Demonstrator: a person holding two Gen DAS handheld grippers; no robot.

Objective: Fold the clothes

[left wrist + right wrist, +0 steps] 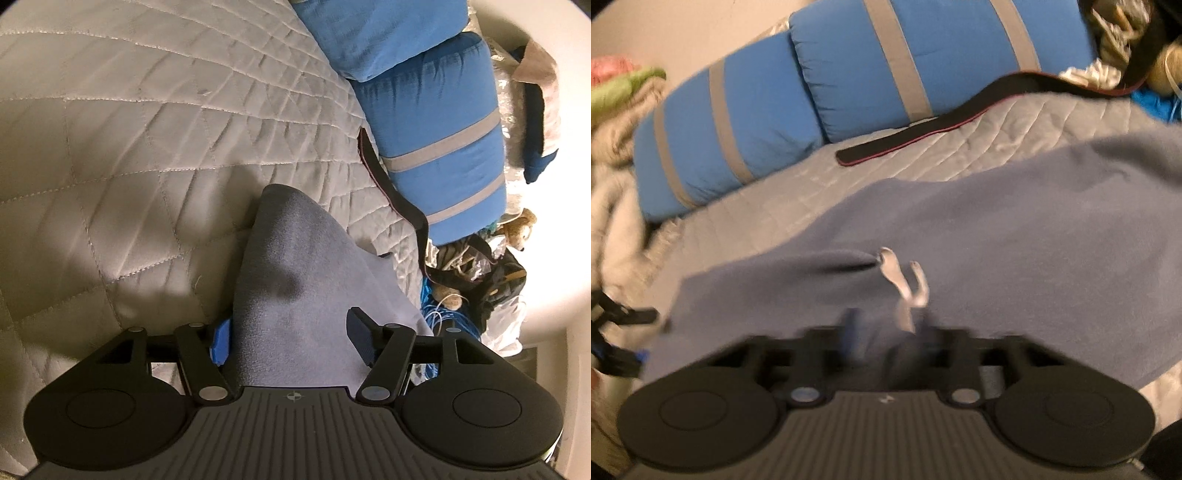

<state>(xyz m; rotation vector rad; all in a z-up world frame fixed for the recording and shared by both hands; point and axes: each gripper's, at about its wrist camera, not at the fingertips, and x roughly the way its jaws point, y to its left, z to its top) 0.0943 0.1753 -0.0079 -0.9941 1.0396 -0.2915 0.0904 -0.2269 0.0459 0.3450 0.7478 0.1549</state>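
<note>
A grey-blue fleece garment [979, 236] lies spread over the quilted bed cover [960, 155], with a white drawstring [905, 280] near its near edge. In the left wrist view a corner of the garment [291, 280] rises between the fingers of my left gripper [291, 339], whose jaws stand wide apart around the cloth without pinching it. My right gripper [886, 332] is blurred; its fingers sit at the garment's near edge by the drawstring, and I cannot tell whether they grip the cloth.
Blue pillows with grey stripes [849, 85] lie along the far side of the bed, also in the left wrist view [436, 122]. A black strap [942, 125] lies beside them. Clutter with a teddy bear [517, 225] and blue cables [443, 314] sits beyond the bed edge.
</note>
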